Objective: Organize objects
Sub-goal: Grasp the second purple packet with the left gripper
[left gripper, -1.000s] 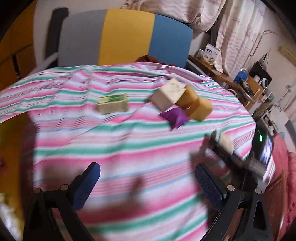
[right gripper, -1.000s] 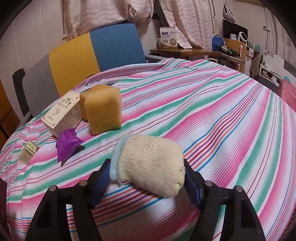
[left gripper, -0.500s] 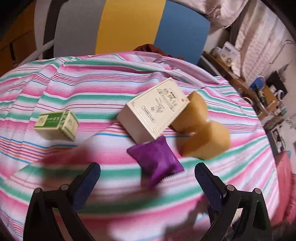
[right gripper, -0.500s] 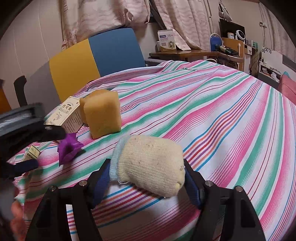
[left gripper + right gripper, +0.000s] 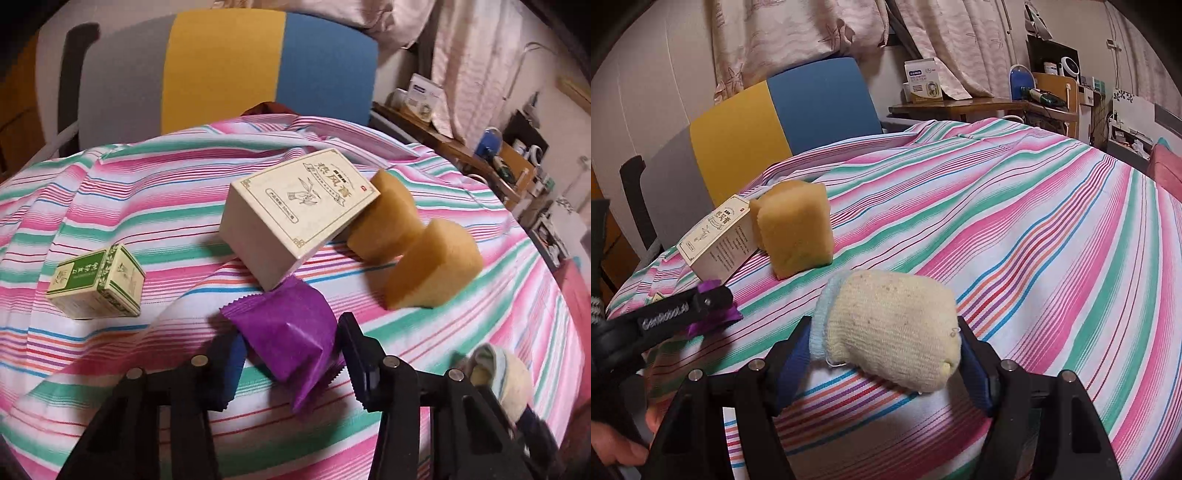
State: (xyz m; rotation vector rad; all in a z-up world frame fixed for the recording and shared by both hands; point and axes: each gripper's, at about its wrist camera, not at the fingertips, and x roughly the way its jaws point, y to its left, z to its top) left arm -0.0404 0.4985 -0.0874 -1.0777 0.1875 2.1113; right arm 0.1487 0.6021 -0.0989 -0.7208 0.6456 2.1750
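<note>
On the striped tablecloth [image 5: 110, 206], we see a cream box [image 5: 295, 214] leaning on two sponges [image 5: 432, 266]; a green box [image 5: 98, 284] lies well apart. Just beside the cream box, the purple packet [image 5: 288, 332] points toward it. Our left gripper [image 5: 291, 354], jaws just closing, pinches the packet. Our right gripper [image 5: 882, 354] clasps a rolled sock [image 5: 894, 328].

Black plastic left gripper [image 5: 290, 352] and right gripper [image 5: 884, 356], blue jaw pads, silver screws, white lettering
</note>
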